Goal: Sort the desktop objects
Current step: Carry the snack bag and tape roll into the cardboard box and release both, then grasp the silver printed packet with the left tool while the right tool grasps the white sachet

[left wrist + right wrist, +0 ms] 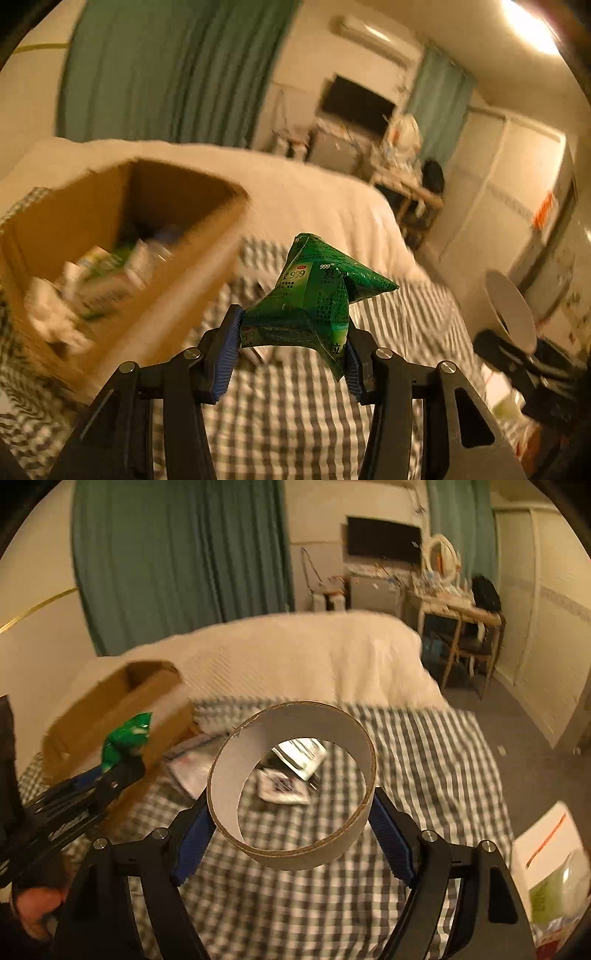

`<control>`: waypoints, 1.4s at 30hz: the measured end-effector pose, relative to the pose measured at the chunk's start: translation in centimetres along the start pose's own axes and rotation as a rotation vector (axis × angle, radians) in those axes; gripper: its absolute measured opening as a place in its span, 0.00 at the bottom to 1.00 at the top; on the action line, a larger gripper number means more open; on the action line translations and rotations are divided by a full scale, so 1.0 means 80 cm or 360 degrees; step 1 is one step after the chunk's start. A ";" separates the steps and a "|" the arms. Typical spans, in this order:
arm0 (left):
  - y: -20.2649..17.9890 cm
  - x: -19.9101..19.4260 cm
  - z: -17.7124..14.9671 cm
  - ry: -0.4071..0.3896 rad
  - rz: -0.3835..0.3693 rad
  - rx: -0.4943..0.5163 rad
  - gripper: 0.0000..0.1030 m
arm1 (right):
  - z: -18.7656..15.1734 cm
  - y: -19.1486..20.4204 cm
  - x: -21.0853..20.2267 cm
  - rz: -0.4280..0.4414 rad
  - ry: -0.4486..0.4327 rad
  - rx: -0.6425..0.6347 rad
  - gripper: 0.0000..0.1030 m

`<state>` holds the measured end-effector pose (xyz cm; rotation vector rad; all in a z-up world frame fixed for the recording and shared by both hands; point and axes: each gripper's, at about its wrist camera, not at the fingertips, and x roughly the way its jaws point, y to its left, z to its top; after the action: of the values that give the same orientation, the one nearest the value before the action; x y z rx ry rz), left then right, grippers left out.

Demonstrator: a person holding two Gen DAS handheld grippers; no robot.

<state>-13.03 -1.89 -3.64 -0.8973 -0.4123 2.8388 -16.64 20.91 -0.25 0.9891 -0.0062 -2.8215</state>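
My left gripper (293, 345) is shut on a crumpled green sachet (317, 295) and holds it in the air over the checked cloth, to the right of an open cardboard box (122, 254) with several packets inside. In the right wrist view the left gripper (122, 755), the green sachet (127, 738) and the cardboard box (110, 701) show at the left. My right gripper (291, 823) is shut on a cardboard tape ring (291, 786) and holds it above the cloth. The ring also shows at the right of the left wrist view (509, 310).
A checked cloth (424, 775) covers the near part of the bed, a white blanket (314, 653) the far part. A small white packet (282, 786) and a foil packet (301, 758) lie on the cloth, seen through the ring. A flat plastic bag (192, 771) lies by the box.
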 end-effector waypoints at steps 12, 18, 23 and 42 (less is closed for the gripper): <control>0.179 -0.060 0.089 -0.0201 0.0372 -0.0232 0.49 | 0.105 0.177 0.015 0.0378 -0.0057 -0.0168 0.77; 0.219 -0.006 0.072 -0.0082 0.0389 -0.0251 0.49 | 0.126 0.255 0.111 0.0465 0.0064 -0.0261 0.77; 0.225 0.021 0.062 -0.0030 0.0435 -0.0200 0.50 | 0.128 0.279 0.172 0.0468 0.0133 -0.0273 0.78; 0.061 -0.060 0.065 -0.0131 0.0311 0.0119 0.92 | 0.104 0.133 0.025 0.0251 -0.0108 -0.0040 0.87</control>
<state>-12.33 -8.66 1.62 -0.8523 -0.2370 3.0540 -21.83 9.74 5.58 0.8472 -0.0541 -2.7029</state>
